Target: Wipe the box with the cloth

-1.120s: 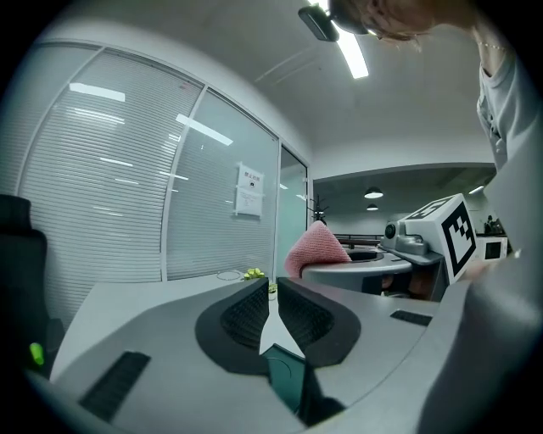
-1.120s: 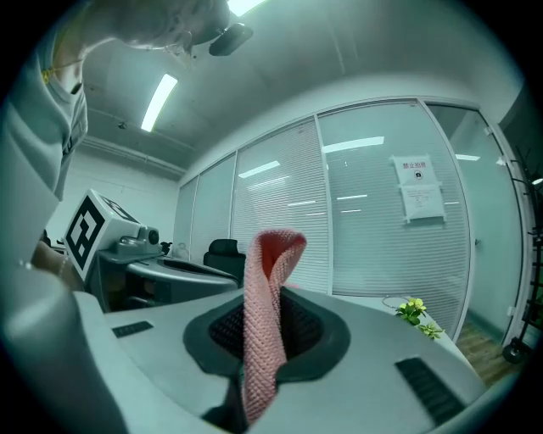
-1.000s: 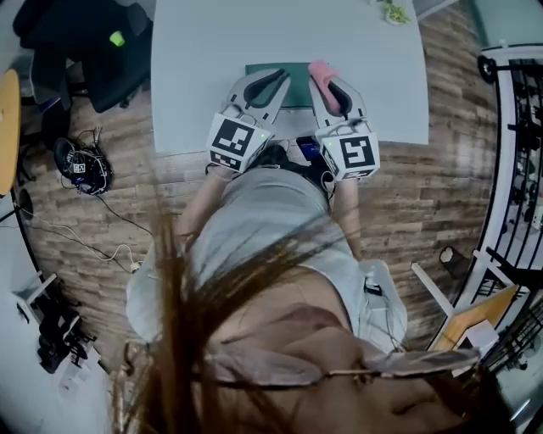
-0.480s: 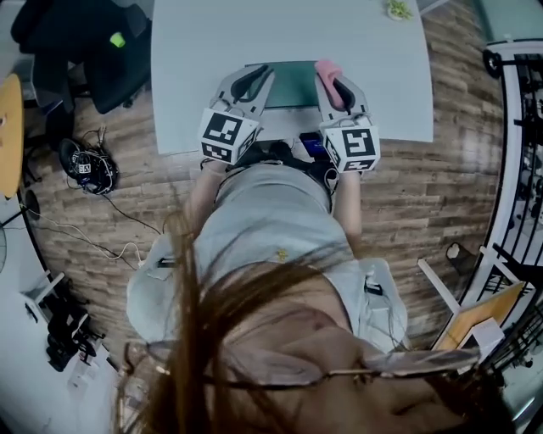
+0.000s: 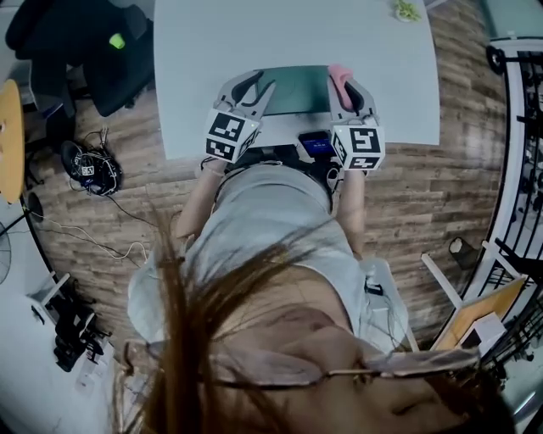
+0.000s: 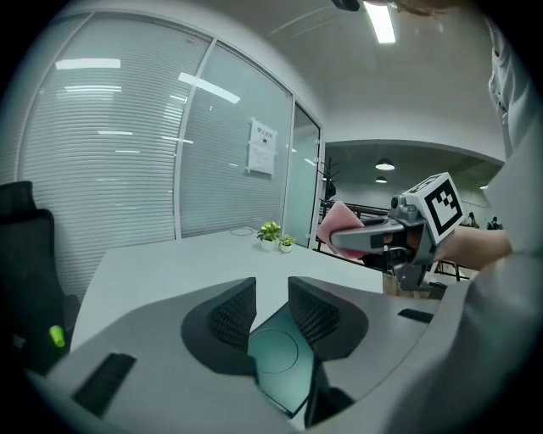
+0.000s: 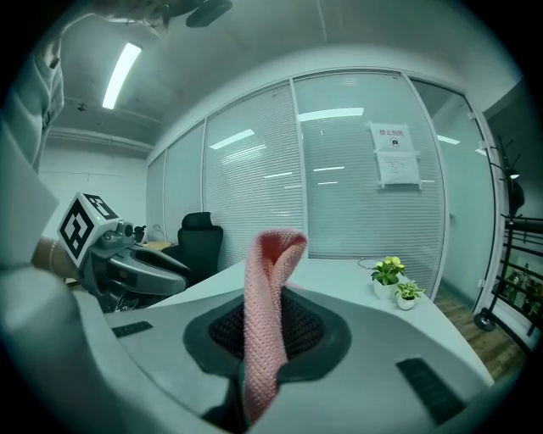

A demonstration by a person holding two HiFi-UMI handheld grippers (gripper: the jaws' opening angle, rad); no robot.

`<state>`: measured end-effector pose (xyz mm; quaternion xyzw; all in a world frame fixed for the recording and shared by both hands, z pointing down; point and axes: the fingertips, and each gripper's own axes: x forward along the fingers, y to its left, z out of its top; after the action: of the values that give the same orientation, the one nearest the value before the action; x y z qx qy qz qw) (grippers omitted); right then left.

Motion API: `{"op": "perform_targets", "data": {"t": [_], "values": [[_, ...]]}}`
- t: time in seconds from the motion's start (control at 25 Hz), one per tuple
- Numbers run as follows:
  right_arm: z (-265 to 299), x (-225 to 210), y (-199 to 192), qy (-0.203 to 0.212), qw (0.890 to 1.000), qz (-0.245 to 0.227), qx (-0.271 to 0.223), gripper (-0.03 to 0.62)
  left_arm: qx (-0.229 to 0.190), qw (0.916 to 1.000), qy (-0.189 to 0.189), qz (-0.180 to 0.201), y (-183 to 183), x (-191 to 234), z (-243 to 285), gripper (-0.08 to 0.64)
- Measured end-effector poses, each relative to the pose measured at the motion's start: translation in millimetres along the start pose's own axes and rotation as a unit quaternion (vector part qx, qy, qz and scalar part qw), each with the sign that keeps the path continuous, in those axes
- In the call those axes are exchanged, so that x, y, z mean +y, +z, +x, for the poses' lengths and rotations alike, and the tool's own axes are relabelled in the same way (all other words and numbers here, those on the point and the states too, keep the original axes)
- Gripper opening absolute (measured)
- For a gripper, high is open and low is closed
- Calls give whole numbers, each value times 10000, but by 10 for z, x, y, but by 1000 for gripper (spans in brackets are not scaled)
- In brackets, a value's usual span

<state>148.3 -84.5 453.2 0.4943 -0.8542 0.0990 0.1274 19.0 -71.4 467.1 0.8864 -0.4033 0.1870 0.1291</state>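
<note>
Both tools have sunk toward the pale grey bench (image 5: 280, 34). The left tool (image 6: 271, 295) has just been opening its jaws, which now stand apart around a corner of the flat dark-green box (image 5: 299, 88) without pressing it. The right tool (image 5: 346, 83) clamps the pink knitted cloth (image 7: 271, 280) just beside the box, so wiping looks about to start.

Head view: high up, looking steeply down on the table (image 5: 204, 51). From the left gripper (image 6: 271, 292) and right gripper (image 7: 267, 318): low, close behind the jaws, looking across it. Shared by all: table, small plants (image 5: 408, 10).
</note>
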Motion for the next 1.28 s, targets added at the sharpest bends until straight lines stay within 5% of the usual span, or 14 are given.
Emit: {"op": "perform_targets", "data": {"t": [0.48,1.0,1.28], "values": [[303,-161,-559,-525,9937,19,994,40,1008,9934,-533,-94,-735,274,126,210],[454,-452,-1033,-1020,9771,-16,1870,40,2075,9710,-1185,67,-1412,269,261,225],[620,-516,-1316,-1037,9656,-183,2378,40,2310,9621,-1445,71,-1582,183,250,225]]}}
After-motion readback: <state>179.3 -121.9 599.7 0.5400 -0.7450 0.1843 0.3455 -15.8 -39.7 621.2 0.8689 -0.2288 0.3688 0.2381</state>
